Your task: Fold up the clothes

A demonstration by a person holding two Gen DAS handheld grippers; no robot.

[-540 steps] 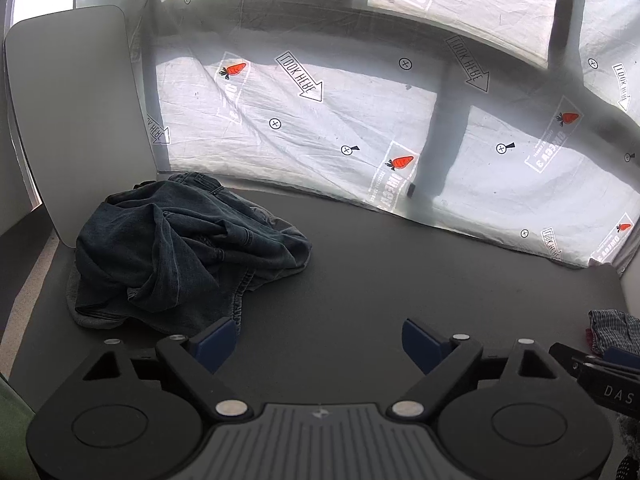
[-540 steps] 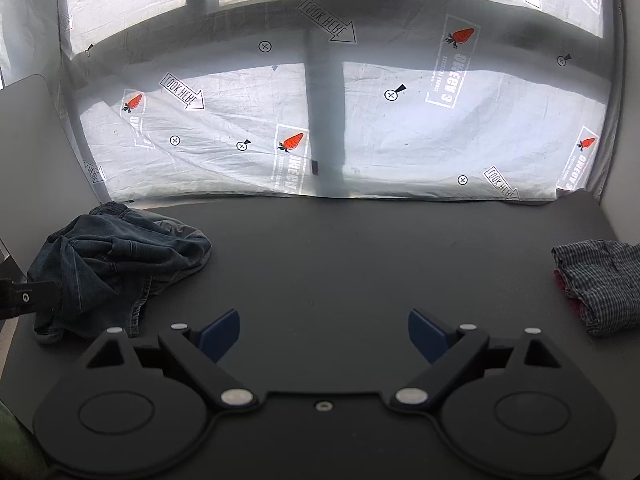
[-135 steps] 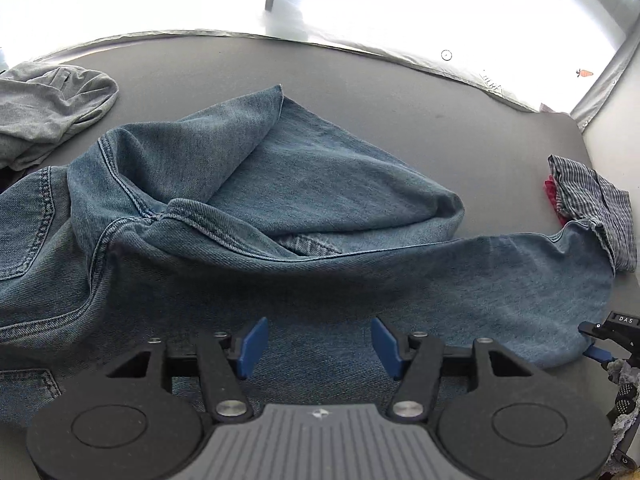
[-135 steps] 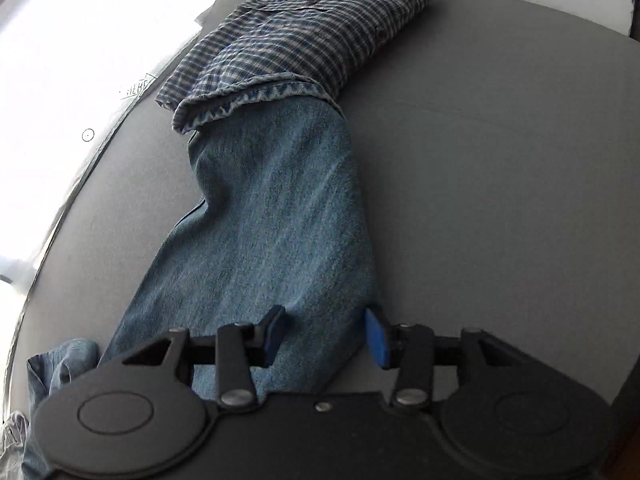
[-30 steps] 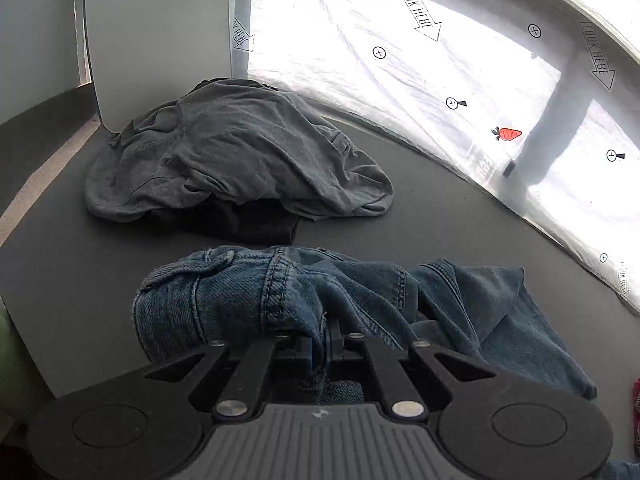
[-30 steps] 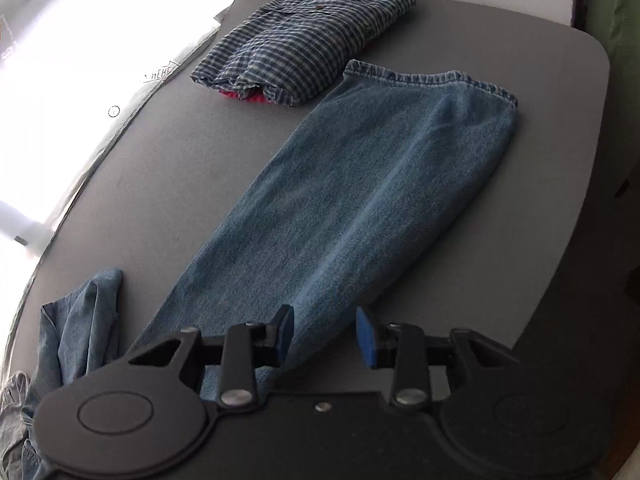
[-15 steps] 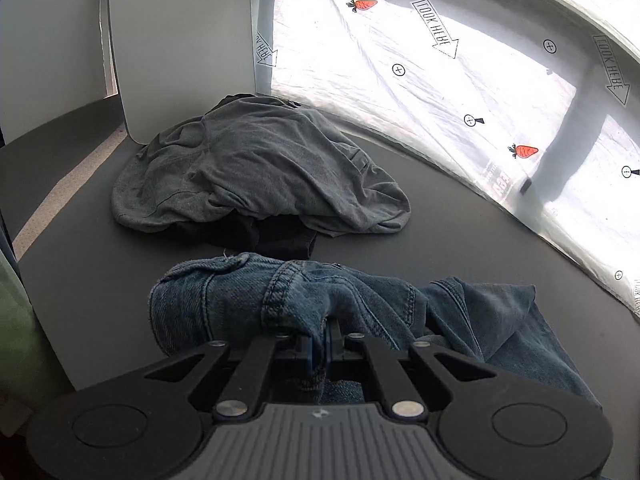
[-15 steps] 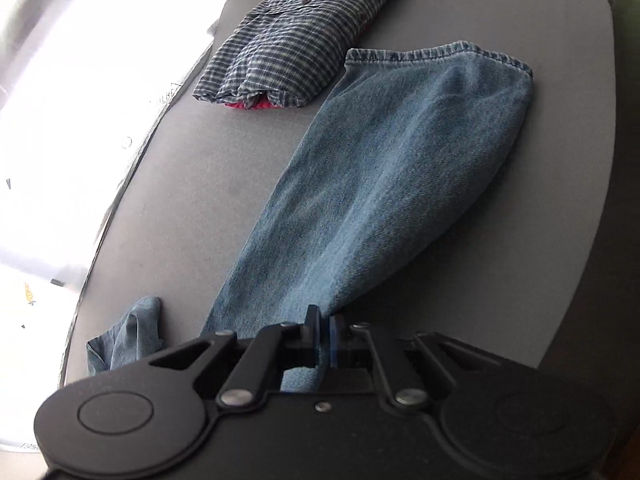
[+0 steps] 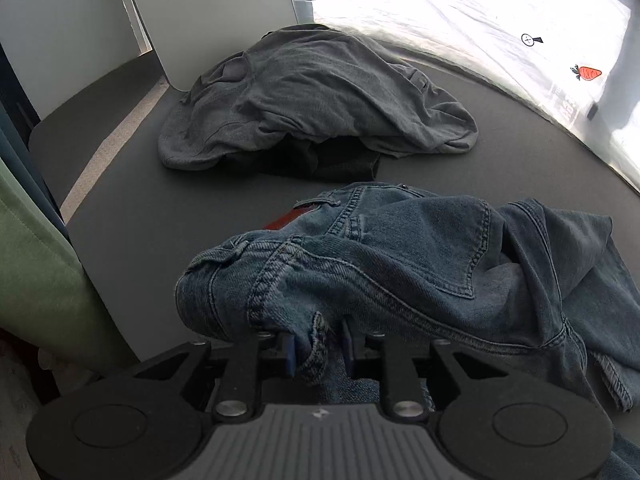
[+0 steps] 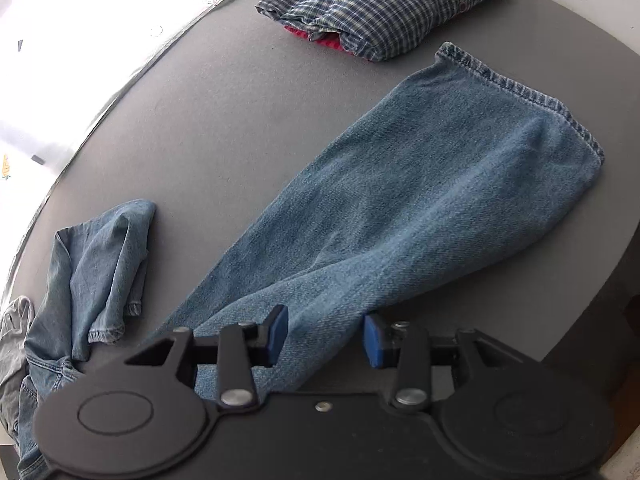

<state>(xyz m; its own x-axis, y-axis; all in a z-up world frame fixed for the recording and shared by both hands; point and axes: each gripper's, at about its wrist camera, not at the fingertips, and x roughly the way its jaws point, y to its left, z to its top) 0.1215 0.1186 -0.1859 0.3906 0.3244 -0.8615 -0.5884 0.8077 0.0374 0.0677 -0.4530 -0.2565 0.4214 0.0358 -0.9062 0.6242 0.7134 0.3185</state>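
Denim fills both views: a pair of blue jeans [image 9: 400,264] lies on the dark grey table [image 9: 168,208], its waistband bunched at the near edge and one leg [image 10: 420,208] stretched flat toward the far corner, hem just short of a folded checked shirt [image 10: 380,0]. The other leg [image 10: 100,256] is crumpled beside the stretched one, on the side away from the shirt.

Left tool [image 9: 318,350]: its jaws are opening, a narrow gap, with a fold of the waistband between the blue pads; whether the pads press on it cannot be told.

Right tool [image 10: 322,338]: its jaws are opening, about half wide, over the upper part of the stretched leg; the pads stand clear of the cloth on both sides.

Beyond the waistband, well apart from it, a grey garment [image 9: 320,92] is heaped over something black [image 9: 320,160]. White printed sheeting [image 9: 480,20] hangs behind the table.
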